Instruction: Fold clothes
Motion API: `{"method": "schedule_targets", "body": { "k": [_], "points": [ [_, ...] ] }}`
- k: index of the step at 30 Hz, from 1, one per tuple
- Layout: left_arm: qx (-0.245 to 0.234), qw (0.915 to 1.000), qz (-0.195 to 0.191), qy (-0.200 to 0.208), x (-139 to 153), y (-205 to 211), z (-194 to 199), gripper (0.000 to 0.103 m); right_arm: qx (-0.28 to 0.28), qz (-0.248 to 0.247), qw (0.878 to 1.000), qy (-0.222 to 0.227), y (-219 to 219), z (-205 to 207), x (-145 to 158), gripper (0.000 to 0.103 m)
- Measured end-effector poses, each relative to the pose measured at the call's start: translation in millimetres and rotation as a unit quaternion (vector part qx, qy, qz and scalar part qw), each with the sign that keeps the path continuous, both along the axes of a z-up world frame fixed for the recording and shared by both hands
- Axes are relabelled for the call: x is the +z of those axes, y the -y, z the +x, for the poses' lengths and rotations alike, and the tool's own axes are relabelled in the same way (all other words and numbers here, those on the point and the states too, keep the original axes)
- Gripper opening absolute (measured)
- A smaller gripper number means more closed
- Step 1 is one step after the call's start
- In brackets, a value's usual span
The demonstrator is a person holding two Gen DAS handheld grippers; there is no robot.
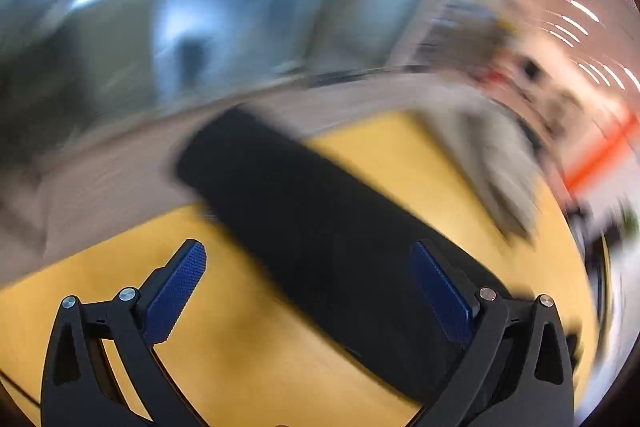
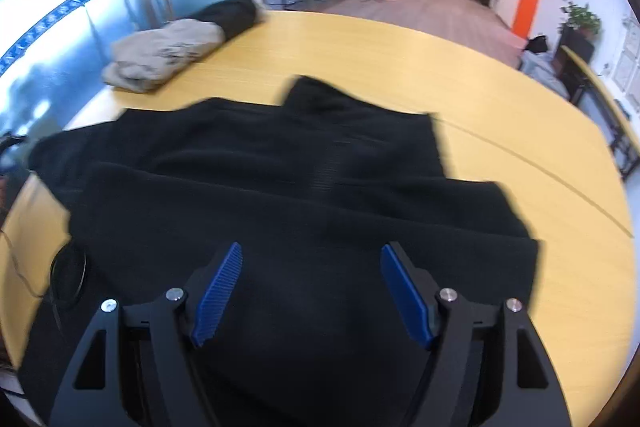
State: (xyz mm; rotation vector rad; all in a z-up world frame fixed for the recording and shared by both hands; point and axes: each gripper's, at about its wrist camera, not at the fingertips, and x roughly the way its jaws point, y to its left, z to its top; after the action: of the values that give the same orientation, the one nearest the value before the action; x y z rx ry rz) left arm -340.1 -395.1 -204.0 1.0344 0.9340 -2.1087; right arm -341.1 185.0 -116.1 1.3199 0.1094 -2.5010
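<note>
the left view is blurring heavily, so the black garment is showing no detail. both the left claw and the right claw are standing wide and empty; two folded clothes are lying far on the counter.

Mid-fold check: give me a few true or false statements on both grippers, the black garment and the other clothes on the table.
1. The right gripper is shut on the black garment. False: its jaws stand open above the cloth.
2. The left gripper is open. True.
3. A beige garment lies near the far edge of the yellow table. True.
4. The beige garment lies on top of the black garment being folded. False: bare table separates them.
5. A second dark garment lies against the beige one. True.
</note>
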Motion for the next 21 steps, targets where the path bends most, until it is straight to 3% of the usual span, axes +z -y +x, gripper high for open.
{"method": "schedule_targets", "body": {
  "k": [3,4,7,13,16,18,21],
  "points": [
    [0.061,0.9959,0.048,0.048,-34,42,-10,0.103,0.031,-0.011,0.999,0.006,52,3,-4,0.076],
    [0.062,0.9950,0.056,0.055,-42,48,-15,0.102,0.044,-0.012,0.999,0.008,67,4,-5,0.076],
    [0.046,0.9971,0.024,0.056,-38,65,-29,0.103,0.078,-0.006,0.997,0.006,99,6,-8,0.076],
    [0.032,0.9963,0.063,0.049,-59,82,-38,0.098,0.089,-0.002,0.996,0.009,121,19,-3,0.076],
    [0.017,0.9973,0.067,0.024,-61,80,-34,0.073,0.069,-0.011,0.998,0.007,117,20,0,0.076],
    [0.004,0.9979,0.065,0.002,-55,80,-31,0.044,0.060,-0.014,0.998,0.007,114,21,2,0.076],
    [0.001,0.9978,0.064,-0.017,-46,78,-37,0.014,0.061,-0.017,0.998,0.000,110,26,6,0.076]
  ]
}}
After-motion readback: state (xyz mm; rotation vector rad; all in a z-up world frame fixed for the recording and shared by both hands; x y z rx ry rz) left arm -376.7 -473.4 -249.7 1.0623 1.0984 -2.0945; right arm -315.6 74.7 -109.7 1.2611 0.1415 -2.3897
